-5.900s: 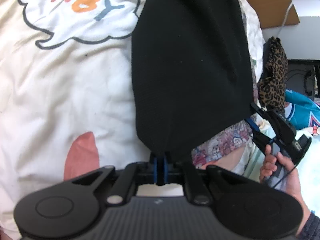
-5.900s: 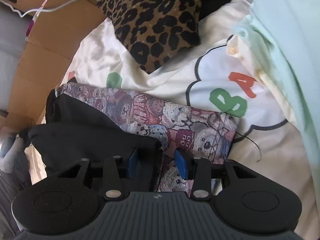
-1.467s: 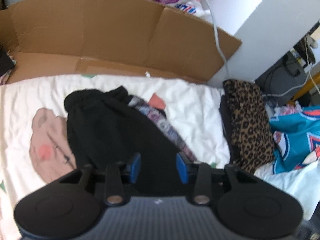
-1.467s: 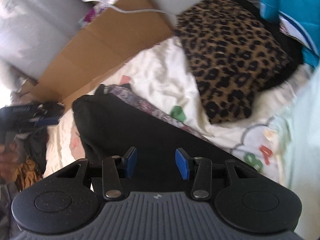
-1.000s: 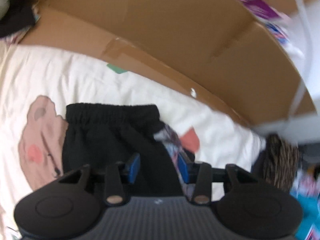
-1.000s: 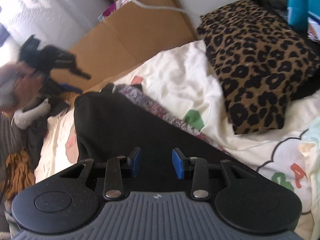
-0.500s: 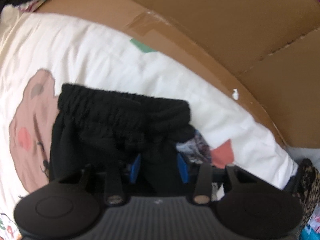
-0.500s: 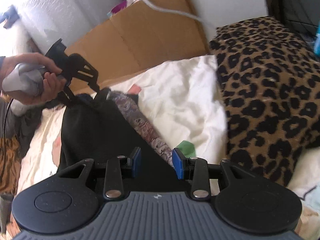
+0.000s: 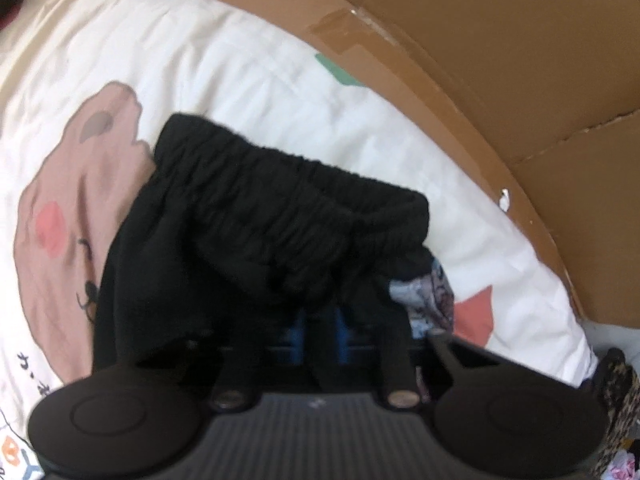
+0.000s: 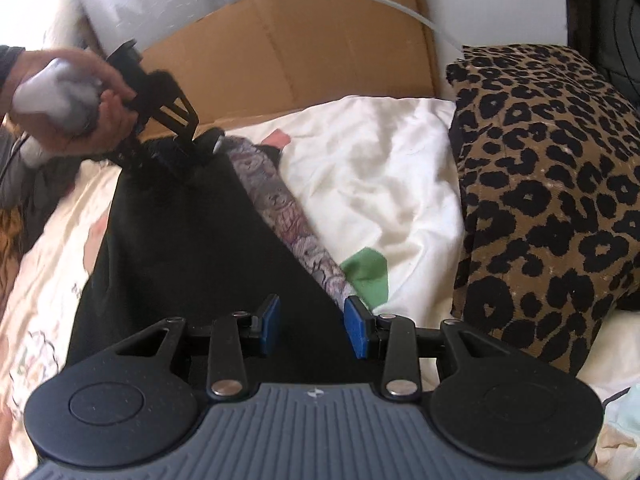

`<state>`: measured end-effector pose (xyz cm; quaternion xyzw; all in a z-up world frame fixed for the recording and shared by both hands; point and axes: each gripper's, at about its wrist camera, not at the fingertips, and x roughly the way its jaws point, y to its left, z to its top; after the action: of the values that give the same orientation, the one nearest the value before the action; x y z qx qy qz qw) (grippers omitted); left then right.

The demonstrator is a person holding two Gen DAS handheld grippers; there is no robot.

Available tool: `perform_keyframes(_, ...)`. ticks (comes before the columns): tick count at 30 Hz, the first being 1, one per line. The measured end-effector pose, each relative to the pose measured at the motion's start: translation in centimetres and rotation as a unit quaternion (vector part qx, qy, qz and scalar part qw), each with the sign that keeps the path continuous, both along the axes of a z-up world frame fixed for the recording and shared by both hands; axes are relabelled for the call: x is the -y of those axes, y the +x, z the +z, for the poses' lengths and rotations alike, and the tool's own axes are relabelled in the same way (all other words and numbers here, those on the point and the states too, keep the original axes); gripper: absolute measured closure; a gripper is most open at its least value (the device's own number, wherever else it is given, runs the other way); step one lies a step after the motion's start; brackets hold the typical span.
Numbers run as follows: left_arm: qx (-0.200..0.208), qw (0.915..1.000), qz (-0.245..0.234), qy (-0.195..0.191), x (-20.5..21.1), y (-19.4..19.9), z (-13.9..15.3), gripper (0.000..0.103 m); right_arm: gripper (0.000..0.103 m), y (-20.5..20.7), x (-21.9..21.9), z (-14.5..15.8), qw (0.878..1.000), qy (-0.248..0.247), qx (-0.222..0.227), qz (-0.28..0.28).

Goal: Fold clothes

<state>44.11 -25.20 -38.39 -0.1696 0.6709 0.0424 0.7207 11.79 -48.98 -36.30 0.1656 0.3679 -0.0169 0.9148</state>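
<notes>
Black shorts (image 9: 248,240) lie on a white printed bed sheet (image 9: 248,72), their gathered waistband toward a cardboard wall (image 9: 500,40), and they cover most of a patterned garment (image 10: 288,216) whose edge shows along their right side. The left gripper (image 9: 320,334) has its jaws narrowly set and pinching a bunched fold of the shorts just below the waistband; in the right wrist view a hand (image 10: 76,108) holds this gripper at the far end of the shorts. The right gripper (image 10: 310,326) hangs over the near end of the shorts, jaws wide apart and gripping nothing. A leopard-print cushion (image 10: 552,184) lies to the right.
</notes>
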Motion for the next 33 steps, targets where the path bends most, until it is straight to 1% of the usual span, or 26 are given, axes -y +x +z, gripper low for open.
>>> perform_keyframes(4, 0.007, 0.9999, -0.003, -0.008, -0.7, -0.6, 0.9, 0.098, 0.06, -0.2, -0.2, -0.2, 1.0, -0.017, 0.003, 0.009)
perform_keyframes(7, 0.02, 0.9994, -0.009, -0.026, -1.0, -0.8, 2.5, 0.098, 0.06, 0.3, 0.1, -0.1, 1.0, -0.019, 0.008, 0.002)
perform_keyframes(9, 0.037, 0.9983, -0.029, -0.035, -0.7, -0.9, 4.0, 0.099, 0.061, 0.9, 0.2, -0.3, 1.0, -0.018, 0.004, 0.009)
perform_keyframes(10, 0.045, 0.9974, -0.04, -0.039, -0.5, -1.0, 4.8, 0.1, 0.061, 1.3, -0.1, -0.5, 0.999, -0.026, -0.003, 0.02)
perform_keyframes(11, 0.052, 0.9963, -0.052, -0.043, -0.2, -1.1, 5.5, 0.1, 0.066, 1.6, -0.5, -0.8, 0.999, -0.041, -0.013, 0.032)
perform_keyframes(12, 0.057, 0.9955, -0.059, -0.047, 0.1, -1.1, 6.1, 0.1, 0.075, 1.7, -0.8, -1.0, 0.998, -0.05, -0.022, 0.038)
perform_keyframes(13, 0.059, 0.995, -0.063, -0.049, 0.4, -1.1, 6.6, 0.1, 0.079, 1.9, -1.1, -1.3, 0.997, -0.057, -0.03, 0.043)
perform_keyframes(15, 0.064, 0.994, -0.071, -0.053, 0.9, -1.2, 7.5, 0.1, 0.096, 1.8, -1.2, -1.6, 0.997, -0.055, -0.037, 0.036)
perform_keyframes(17, 0.069, 0.9935, -0.074, -0.052, 1.3, -1.2, 7.9, 0.1, 0.103, 1.6, -1.3, -1.5, 0.997, -0.057, -0.034, 0.033)
perform_keyframes(19, 0.073, 0.9931, -0.075, -0.054, 1.8, -1.2, 8.1, 0.1, 0.103, 1.1, -1.2, -1.1, 0.998, -0.05, -0.023, 0.031)
perform_keyframes(22, 0.081, 0.9918, -0.078, -0.061, 2.3, -1.3, 8.6, 0.101, 0.103, 0.0, -0.9, -0.1, 0.999, -0.05, -0.001, 0.009)
perform_keyframes(24, 0.095, 0.9897, -0.082, -0.068, 2.4, -1.2, 8.7, 0.101, 0.103, -0.9, -0.5, 0.6, 0.999, -0.048, 0.012, -0.012)
perform_keyframes(26, 0.107, 0.987, -0.093, -0.075, 2.9, -1.2, 8.8, 0.101, 0.103, -1.5, -0.4, 1.0, 0.998, -0.056, 0.019, -0.027)
perform_keyframes(27, 0.11, 0.9861, -0.1, -0.075, 3.3, -1.3, 8.4, 0.101, 0.103, -1.6, -0.3, 1.2, 0.997, -0.061, 0.02, -0.033)
perform_keyframes(30, 0.109, 0.9854, -0.112, -0.066, 4.5, -1.0, 7.1, 0.101, 0.103, -1.3, -0.1, 0.7, 0.997, -0.06, 0.002, -0.038)
perform_keyframes(33, 0.109, 0.9864, -0.105, -0.065, 4.9, -0.5, 5.3, 0.1, 0.102, -0.7, -0.1, -0.3, 0.997, -0.06, -0.029, -0.031)
